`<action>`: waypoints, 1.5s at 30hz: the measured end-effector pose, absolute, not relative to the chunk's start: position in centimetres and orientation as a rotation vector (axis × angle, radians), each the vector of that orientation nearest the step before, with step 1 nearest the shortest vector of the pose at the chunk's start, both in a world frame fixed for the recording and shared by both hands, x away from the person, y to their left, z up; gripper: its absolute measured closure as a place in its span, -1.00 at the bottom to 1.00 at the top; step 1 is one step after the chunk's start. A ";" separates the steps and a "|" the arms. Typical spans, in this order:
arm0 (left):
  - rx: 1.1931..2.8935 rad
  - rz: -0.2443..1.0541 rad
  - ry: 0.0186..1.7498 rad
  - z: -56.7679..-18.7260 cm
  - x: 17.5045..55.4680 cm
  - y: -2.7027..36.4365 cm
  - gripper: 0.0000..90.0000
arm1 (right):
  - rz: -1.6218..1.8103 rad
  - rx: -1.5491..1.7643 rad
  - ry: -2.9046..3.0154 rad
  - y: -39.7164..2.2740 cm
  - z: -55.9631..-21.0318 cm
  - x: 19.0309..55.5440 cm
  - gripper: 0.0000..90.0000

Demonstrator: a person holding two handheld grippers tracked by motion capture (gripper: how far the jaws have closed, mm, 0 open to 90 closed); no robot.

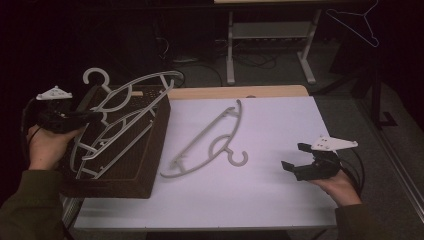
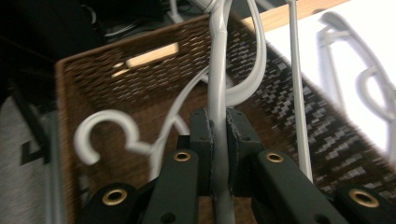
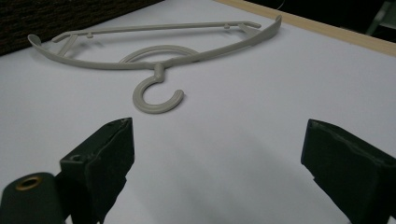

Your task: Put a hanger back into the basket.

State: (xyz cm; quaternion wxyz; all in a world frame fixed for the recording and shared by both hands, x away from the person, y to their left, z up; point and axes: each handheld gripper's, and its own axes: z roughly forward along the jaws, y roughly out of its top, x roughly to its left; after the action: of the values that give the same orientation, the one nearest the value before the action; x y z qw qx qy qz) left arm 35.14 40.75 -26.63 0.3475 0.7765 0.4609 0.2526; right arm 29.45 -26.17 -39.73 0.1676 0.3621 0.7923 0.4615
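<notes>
Left gripper (image 1: 95, 116) is clamped tight on a grey hanger (image 1: 125, 107), the jaws pinching one thin bar of it, and that hanger hangs tilted over the brown woven basket (image 1: 150, 150), its hook up past the basket's far left corner. In the left gripper view the bar (image 2: 218, 93) runs straight up between the two pads, with basket weave behind it, so the hanger sits above the basket's inside and not flat in it yet. More grey hanger bars lean in the basket beside it; how many hangers are in there I cannot tell.

Over to the right of the basket, on the white table (image 1: 280, 200), a second hanger (image 1: 210, 145) lies flat, just beside the basket's right wall, hook pointing toward the person. The right gripper (image 1: 295, 162) rests well to the right of the basket, near the table's right edge, jaws spread wide with nothing between them. From the right gripper view that loose hanger (image 3: 159, 65) lies dead ahead.

My read: this is the loading step, one hanger going into the basket. Next move calls for lowering it until it settles among the others, then releasing. After that the open right gripper needs to reach toward the basket and pinch the flat hanger, probably at its hook or top bar, since it lies flush on the table.
</notes>
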 end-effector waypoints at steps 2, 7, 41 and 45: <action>2.015 0.669 1.216 -26.9 35.1 41.6 0.84 | 1.313 1.030 2.254 -26.2 -39.7 29.5 -0.80; 2.019 0.672 1.254 -27.5 35.0 43.2 0.84 | 1.311 1.032 2.254 -26.2 -39.8 29.5 -0.80; 2.131 0.556 1.397 -34.6 37.0 44.5 0.82 | 1.296 1.039 2.256 -26.0 -39.9 29.5 -0.80; 2.104 0.551 1.416 -34.5 37.0 44.5 0.51 | 1.297 1.037 2.256 -26.0 -39.9 29.6 -0.80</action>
State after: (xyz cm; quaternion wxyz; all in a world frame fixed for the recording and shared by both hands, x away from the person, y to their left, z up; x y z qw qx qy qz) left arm 37.00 44.52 -34.48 0.2699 0.7806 0.5253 0.2045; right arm 29.56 -25.97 -39.90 0.1693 0.3648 0.7938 0.4562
